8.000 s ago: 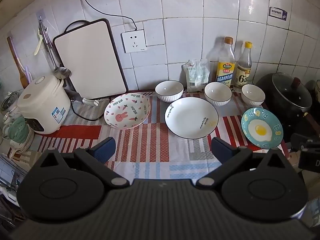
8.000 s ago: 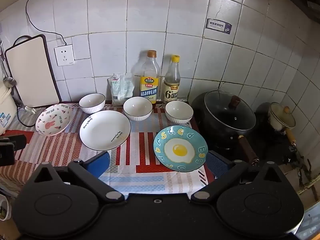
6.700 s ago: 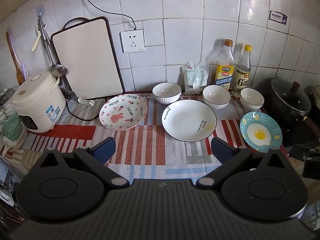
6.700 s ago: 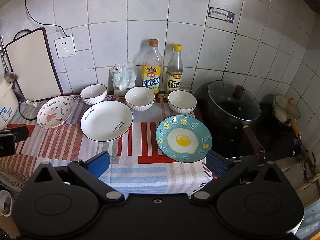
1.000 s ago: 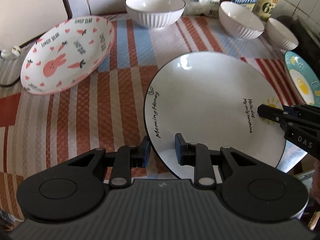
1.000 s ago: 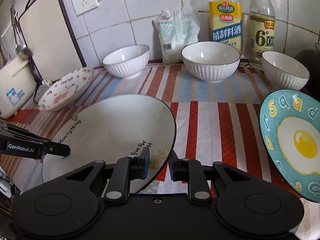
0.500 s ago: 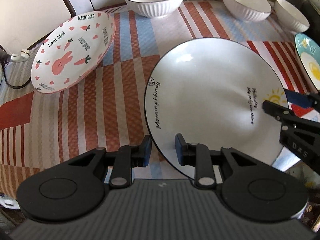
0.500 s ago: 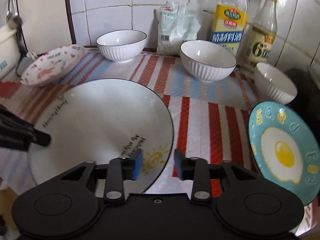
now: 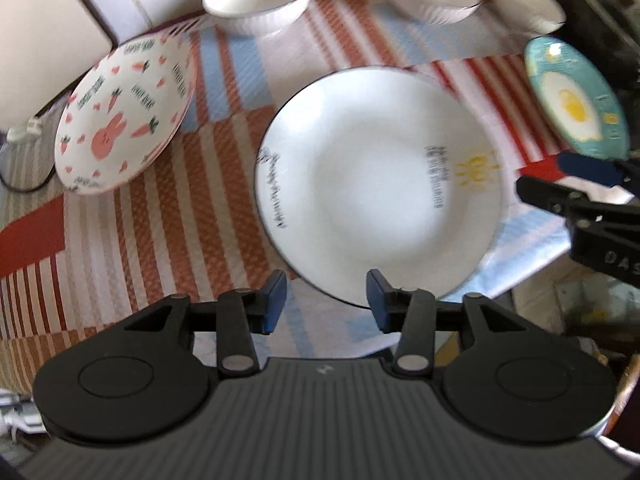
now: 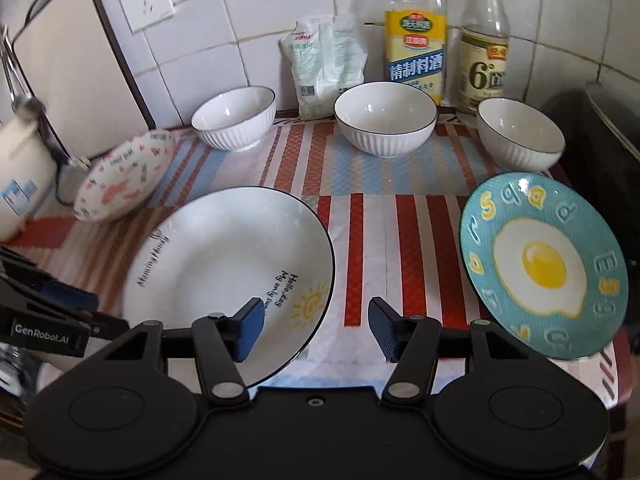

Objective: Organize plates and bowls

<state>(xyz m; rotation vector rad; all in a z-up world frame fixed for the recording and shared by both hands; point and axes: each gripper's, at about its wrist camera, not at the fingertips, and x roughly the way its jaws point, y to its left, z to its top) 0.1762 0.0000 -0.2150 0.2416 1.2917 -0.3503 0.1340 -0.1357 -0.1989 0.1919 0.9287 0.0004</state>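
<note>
Both tongs (image 9: 326, 300) (image 10: 316, 328) now off white plate (image 9: 380, 184), empty.

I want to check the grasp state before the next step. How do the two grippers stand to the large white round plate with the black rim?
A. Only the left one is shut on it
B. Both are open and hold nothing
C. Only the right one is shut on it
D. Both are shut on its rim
B: the left gripper and the right gripper both have their blue pads spread apart, with the large white round plate with the black rim lying free on the striped cloth.

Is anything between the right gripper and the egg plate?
Nothing visible. The right gripper is open, and only bare striped cloth lies between it and the egg plate. The white plate sits on the gripper's other side.
</note>
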